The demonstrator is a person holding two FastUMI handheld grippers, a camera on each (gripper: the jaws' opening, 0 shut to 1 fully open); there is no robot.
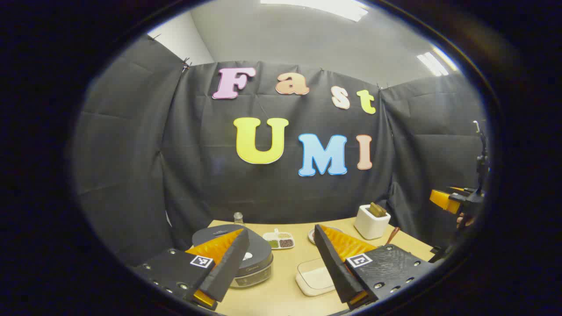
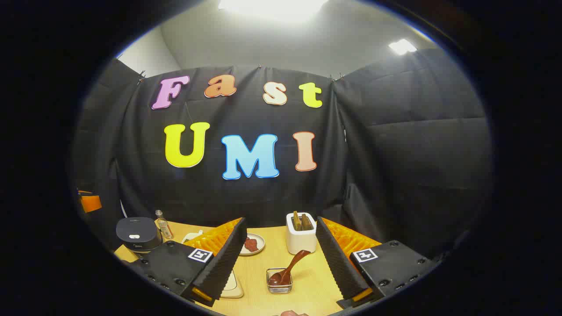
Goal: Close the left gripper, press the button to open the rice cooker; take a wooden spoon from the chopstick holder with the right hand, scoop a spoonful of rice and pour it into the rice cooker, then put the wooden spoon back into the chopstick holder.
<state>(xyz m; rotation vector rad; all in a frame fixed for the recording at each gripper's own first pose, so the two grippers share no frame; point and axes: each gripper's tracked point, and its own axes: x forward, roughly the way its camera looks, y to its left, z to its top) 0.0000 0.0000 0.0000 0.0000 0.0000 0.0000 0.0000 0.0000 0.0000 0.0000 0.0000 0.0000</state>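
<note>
The dark grey rice cooker [image 1: 257, 259] stands lid down at the table's left, partly behind a finger of my left gripper [image 1: 281, 230], which hangs open and empty above the table. In the right gripper view the rice cooker [image 2: 138, 235] sits far left. The white chopstick holder [image 2: 301, 239] with wooden utensils stands just beyond my open, empty right gripper [image 2: 281, 220]. A wooden spoon [image 2: 292, 265] leans with its bowl in a small glass dish [image 2: 279, 285] between the right gripper's fingers. The chopstick holder [image 1: 371, 221] also appears at the back right in the left gripper view.
A shallow white tray [image 1: 314, 276] lies in front of the cooker. A divided dish of grains [image 1: 279, 240], a small bottle [image 1: 238, 218] and a plate [image 2: 259, 239] with something red stand toward the back. The other gripper [image 1: 452, 199], held by a hand, is at the far right.
</note>
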